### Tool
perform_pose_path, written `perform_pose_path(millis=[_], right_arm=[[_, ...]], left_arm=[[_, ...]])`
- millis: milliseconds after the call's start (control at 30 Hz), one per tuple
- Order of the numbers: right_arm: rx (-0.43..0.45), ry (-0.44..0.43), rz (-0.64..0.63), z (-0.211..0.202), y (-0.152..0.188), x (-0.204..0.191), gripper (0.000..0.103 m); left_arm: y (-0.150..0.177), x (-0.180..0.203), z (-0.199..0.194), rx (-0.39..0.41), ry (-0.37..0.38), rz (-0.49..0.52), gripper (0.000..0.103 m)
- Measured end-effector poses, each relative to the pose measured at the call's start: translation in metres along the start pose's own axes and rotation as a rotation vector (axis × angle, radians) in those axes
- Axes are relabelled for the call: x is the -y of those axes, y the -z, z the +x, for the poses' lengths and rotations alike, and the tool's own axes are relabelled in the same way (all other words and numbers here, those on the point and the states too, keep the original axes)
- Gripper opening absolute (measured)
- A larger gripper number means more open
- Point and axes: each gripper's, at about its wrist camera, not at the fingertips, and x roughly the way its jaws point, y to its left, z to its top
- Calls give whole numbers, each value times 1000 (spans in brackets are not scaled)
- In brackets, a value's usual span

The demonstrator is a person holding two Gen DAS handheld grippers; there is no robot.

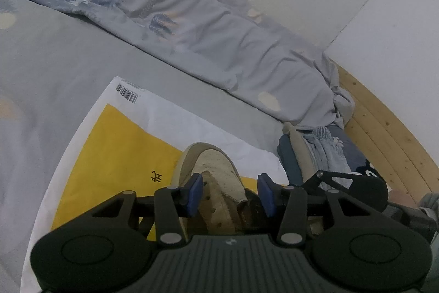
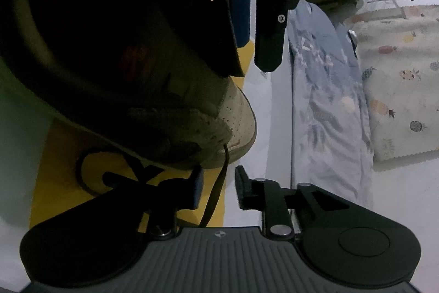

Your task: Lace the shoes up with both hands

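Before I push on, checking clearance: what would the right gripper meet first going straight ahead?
Probably the dark lace hanging between its open jaws, then the shoe just beyond; depth is unclear.

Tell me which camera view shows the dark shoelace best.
The right wrist view: the dark shoelace hangs from the shoe, passing between the right gripper fingers. The left wrist view shows the shoe but no clear lace.

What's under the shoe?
The shoe sits on a yellow-and-white bag spread over the grey bedsheet. The bag's print beneath the sole is covered.
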Motion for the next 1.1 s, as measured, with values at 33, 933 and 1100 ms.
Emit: perform_pose_path(millis=[33, 933, 1100], right_arm=[[-3, -1, 6, -1, 1, 0, 26], [20, -12, 0, -7, 3, 0, 2], [-20, -7, 25, -9, 3, 9, 3]], left_arm=[[0, 0, 0, 1, 1, 0, 42], [-2, -5, -3, -17, -50, -22, 41], [-2, -3, -8, -17, -38, -19, 41]])
